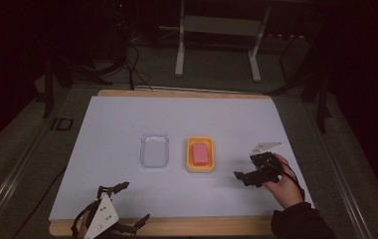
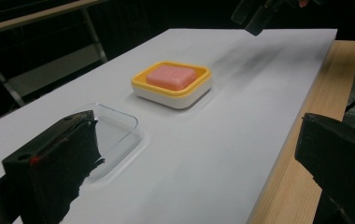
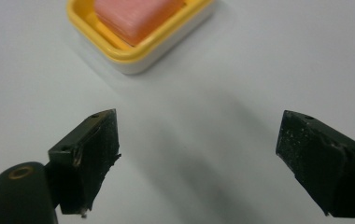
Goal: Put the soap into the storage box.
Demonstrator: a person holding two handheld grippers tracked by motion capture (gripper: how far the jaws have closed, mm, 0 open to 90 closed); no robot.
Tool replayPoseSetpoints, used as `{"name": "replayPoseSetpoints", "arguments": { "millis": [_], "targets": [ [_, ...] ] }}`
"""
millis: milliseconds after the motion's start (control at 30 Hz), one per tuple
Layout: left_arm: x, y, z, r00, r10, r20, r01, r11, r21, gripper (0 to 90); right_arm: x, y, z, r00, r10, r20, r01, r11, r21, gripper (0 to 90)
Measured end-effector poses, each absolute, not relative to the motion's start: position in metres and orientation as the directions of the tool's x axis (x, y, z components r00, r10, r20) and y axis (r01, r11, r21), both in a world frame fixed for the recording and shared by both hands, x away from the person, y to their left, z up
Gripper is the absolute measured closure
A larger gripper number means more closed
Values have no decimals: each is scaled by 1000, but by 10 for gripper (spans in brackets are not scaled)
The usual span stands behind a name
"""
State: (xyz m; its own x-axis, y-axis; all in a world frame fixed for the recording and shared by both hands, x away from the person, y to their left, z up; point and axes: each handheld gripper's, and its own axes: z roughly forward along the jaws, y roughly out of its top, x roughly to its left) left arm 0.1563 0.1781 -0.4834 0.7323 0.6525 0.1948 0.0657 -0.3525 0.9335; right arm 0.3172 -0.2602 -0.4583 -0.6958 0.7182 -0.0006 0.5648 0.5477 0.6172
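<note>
Dim lab or test room.
A wooden table under a white sheet; beyond the table, cables trail over grey floor beside a white metal stand.

A plain white sheet covers the bench, whose bare edges are pale wood. The dish has a yellow rim over a white base and holds a pink bar of soap. The tray beside it is clear and colourless. Both tools, left and right, are black, each topped by a grey plate.
</note>
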Motion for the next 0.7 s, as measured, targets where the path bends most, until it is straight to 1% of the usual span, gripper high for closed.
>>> {"name": "replayPoseSetpoints", "arguments": {
  "millis": [167,300,433,700],
  "targets": [
    [156,178,-484,734,651,195,67,-355,932,5,306,-273,-464,-680,733,25,582,518,626,136],
    [156,177,-484,734,651,195,67,-355,932,5,298,-280,-469,-672,741,12,569,505,649,137],
    [156,177,-484,734,651,196,66,-356,932,5,292,-288,-474,-675,737,36,563,483,671,138],
    [156,178,-483,735,650,195,65,-353,933,5,278,-297,-486,-636,771,-20,555,476,682,128]
  ]
}}
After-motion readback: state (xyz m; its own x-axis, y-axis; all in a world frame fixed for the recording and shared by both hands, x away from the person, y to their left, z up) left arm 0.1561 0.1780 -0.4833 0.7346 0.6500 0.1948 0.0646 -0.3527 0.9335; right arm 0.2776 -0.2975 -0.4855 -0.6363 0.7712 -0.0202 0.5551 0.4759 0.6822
